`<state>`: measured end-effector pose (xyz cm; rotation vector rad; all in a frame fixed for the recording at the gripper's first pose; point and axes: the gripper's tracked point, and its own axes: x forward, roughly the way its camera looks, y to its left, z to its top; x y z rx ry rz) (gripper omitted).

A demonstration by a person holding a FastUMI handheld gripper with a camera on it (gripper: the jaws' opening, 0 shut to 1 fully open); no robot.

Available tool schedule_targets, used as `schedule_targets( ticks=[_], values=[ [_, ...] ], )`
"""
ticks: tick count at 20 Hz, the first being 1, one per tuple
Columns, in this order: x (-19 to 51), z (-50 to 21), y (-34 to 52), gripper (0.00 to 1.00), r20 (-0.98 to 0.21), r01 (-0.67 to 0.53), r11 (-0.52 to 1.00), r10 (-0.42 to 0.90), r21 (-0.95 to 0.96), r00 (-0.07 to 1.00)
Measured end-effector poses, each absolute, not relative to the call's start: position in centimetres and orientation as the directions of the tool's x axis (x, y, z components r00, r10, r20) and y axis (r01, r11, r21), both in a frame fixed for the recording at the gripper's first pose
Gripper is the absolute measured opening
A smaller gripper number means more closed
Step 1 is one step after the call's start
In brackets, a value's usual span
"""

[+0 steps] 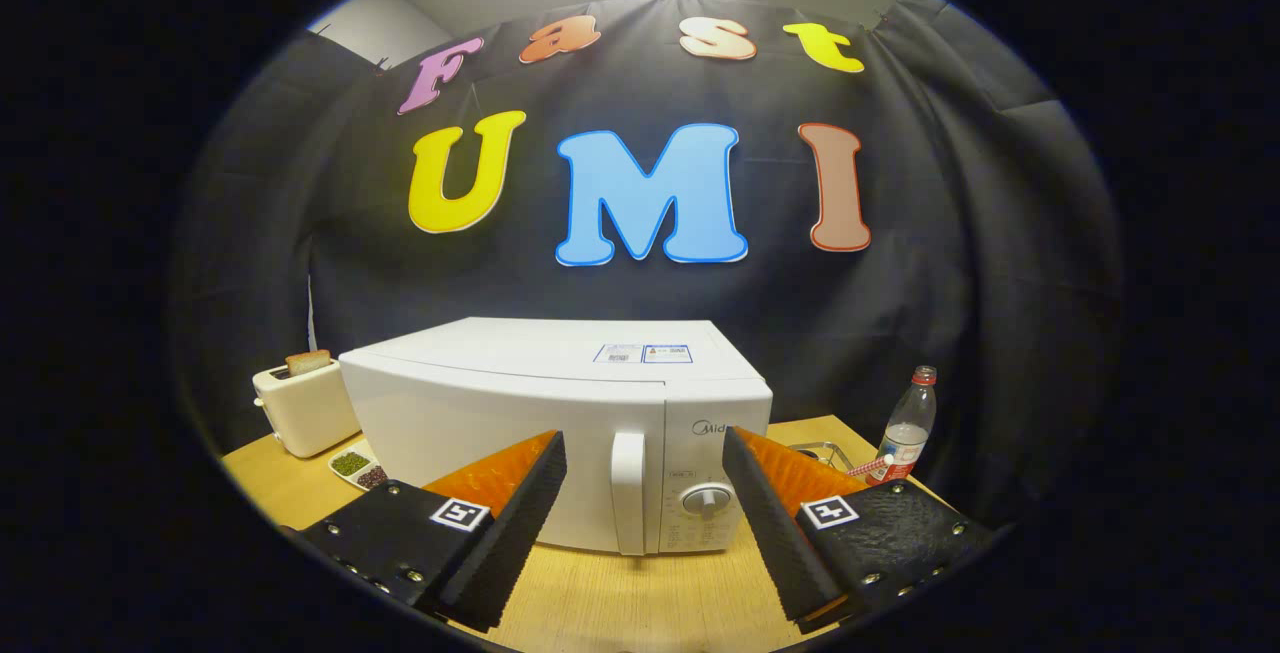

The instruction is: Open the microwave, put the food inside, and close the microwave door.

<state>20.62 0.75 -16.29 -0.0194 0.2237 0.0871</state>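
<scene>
Your gripper [645,493] gapes wide, holding nothing | microwave [560,413] stands shut just ahead on the table [620,603] | its handle [628,493] sits between your fingers | likely rigid, slick plastic: grip the bar mid-height and pull steadily.

The microwave [520,403] wears smooth, glossy white plastic, its door shut. The table [640,598] under it looks like pale matt wood. The gripper [645,513] stands open, nothing between its fingers [520,523], which carry black ribbed rubbery pads on orange plastic (the mounts are matt black). The bottle [908,428] is clear plastic; the toaster [305,408] seems satin cream plastic.
</scene>
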Motion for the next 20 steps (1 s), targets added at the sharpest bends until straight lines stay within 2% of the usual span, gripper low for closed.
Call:
schedule_targets(
  ticks=[4, 6, 8, 9, 10, 11, 12, 13, 14, 15, 16, 17, 19, 20],
  values=[
    [22.5, -19.6, 1.0, 0.96, -0.287, -0.096, 0.995, 0.091, -0.005, 0.954],
    [23.0, -21.1, 1.2, 0.87, -0.32, -0.104, 0.995, 0.096, -0.006, 0.943],
    [23.4, -22.2, 1.2, 0.84, -0.344, -0.098, 0.995, 0.086, -0.016, 0.935],
    [23.5, -22.6, 1.3, 0.6, -0.353, -0.105, 0.994, 0.095, -0.009, 0.931],
    [23.8, -22.9, 1.6, 0.56, -0.357, -0.109, 0.994, 0.102, 0.0, 0.928],
    [23.6, -22.5, 2.3, 0.56, -0.353, -0.134, 0.991, 0.133, 0.021, 0.926],
    [24.3, -23.1, 2.5, 0.45, -0.358, -0.13, 0.991, 0.126, 0.012, 0.925],
    [24.0, -22.9, 2.4, 0.3, -0.361, -0.131, 0.991, 0.12, -0.007, 0.925],
    [24.2, -22.8, 2.5, 0.3, -0.371, -0.129, 0.991, 0.114, -0.016, 0.922],
    [23.8, -23.0, 2.6, 0.25, -0.371, -0.129, 0.991, 0.115, -0.015, 0.922],
    [23.6, -22.8, 2.4, 0.25, -0.376, -0.129, 0.992, 0.116, -0.008, 0.919],
    [23.7, -22.8, 2.4, 0.16, -0.381, -0.13, 0.991, 0.118, -0.007, 0.917],
    [23.6, -22.8, 2.4, 0.15, -0.39, -0.121, 0.993, 0.112, 0.001, 0.914],
    [23.4, -22.8, 2.3, 0.08, -0.394, -0.123, 0.992, 0.106, -0.017, 0.913]
  ],
)
